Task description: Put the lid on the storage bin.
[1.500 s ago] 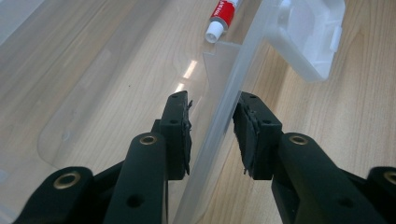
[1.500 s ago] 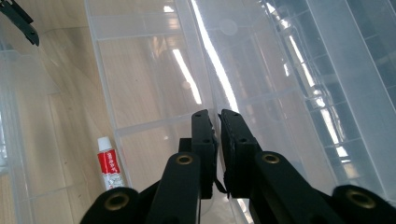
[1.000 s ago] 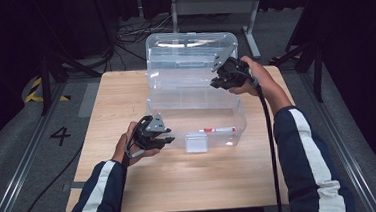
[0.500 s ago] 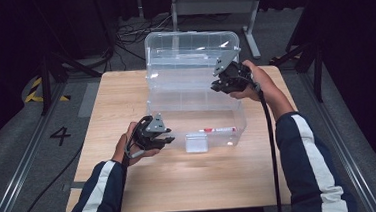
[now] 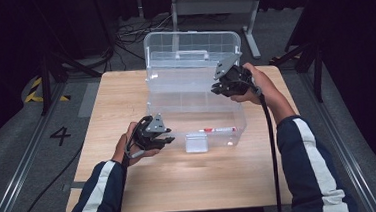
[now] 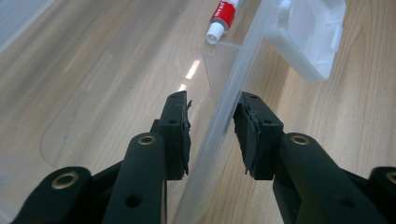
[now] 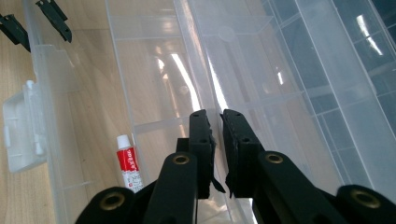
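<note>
A clear plastic storage box (image 5: 173, 118) stands on the wooden table (image 5: 131, 190) with its lid (image 5: 192, 50) raised upright at the back. A red-and-white tube (image 5: 218, 130) (image 6: 223, 14) (image 7: 128, 161) lies inside near the front wall. My left gripper (image 5: 168, 137) (image 6: 212, 135) is open, its jaws straddling the box's front wall near the left corner. My right gripper (image 5: 217, 86) (image 7: 216, 149) is shut on the lid's right edge. The left gripper's jaw tips (image 7: 37, 18) peek in at the far corner of the right gripper view.
A white latch (image 5: 196, 143) (image 6: 308, 32) (image 7: 21, 130) hangs on the box's front wall. Bare tabletop lies in front of and left of the box. Stands, cables and a metal frame (image 5: 214, 4) sit on the floor behind the table.
My right gripper has shifted slightly down and toward me with the lid edge in it. The left gripper has stayed at the front wall.
</note>
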`<act>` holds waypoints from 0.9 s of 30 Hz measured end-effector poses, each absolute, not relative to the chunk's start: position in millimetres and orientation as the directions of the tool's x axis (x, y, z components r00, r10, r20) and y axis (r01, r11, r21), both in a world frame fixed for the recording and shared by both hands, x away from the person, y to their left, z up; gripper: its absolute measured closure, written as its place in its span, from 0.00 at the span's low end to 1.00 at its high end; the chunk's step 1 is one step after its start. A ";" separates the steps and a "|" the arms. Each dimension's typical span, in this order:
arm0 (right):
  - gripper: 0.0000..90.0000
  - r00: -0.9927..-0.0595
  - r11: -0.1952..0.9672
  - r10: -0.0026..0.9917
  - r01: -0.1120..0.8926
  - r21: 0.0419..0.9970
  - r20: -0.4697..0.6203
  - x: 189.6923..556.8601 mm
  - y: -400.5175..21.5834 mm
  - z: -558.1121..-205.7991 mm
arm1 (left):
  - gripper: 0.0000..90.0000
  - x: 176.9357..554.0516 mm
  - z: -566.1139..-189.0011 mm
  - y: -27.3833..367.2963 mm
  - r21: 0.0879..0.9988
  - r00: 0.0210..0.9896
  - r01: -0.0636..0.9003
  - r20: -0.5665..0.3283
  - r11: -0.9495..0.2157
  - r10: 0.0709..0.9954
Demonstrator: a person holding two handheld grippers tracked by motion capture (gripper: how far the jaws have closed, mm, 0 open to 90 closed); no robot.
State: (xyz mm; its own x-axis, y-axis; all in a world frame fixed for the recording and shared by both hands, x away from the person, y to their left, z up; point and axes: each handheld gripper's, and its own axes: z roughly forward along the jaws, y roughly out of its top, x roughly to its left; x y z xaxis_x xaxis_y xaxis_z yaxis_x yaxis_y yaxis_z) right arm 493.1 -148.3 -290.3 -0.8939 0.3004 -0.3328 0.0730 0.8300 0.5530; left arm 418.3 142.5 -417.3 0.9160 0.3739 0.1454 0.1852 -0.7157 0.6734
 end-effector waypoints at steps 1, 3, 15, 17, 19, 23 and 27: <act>0.92 -0.891 0.829 0.305 0.075 0.554 -0.336 492.1 -148.2 -290.7 | 0.73 418.3 -417.3 142.5 0.673 0.916 0.186 0.145 -0.716 0.374; 0.92 -0.892 0.828 0.303 0.072 0.556 -0.336 490.8 -148.5 -291.2 | 0.73 418.2 -417.3 142.5 0.673 0.916 0.187 0.144 -0.716 0.375; 0.91 -0.891 0.819 0.304 0.064 0.570 -0.338 482.4 -149.7 -295.1 | 0.73 418.9 -416.8 142.4 0.670 0.917 0.190 0.139 -0.718 0.373; 0.90 -0.889 0.821 0.303 0.062 0.567 -0.342 481.2 -149.5 -295.6 | 0.73 419.1 -416.6 142.3 0.667 0.918 0.189 0.140 -0.720 0.371; 0.90 -0.889 0.819 0.307 0.065 0.570 -0.339 480.3 -149.5 -296.2 | 0.73 419.3 -416.7 142.2 0.668 0.918 0.186 0.143 -0.720 0.369; 0.89 -0.887 0.815 0.312 0.066 0.576 -0.341 478.4 -149.7 -297.3 | 0.73 419.2 -416.8 142.1 0.668 0.918 0.184 0.145 -0.721 0.369; 0.89 -0.886 0.812 0.314 0.063 0.581 -0.342 476.8 -150.4 -298.6 | 0.73 419.0 -416.7 142.0 0.668 0.917 0.185 0.148 -0.721 0.371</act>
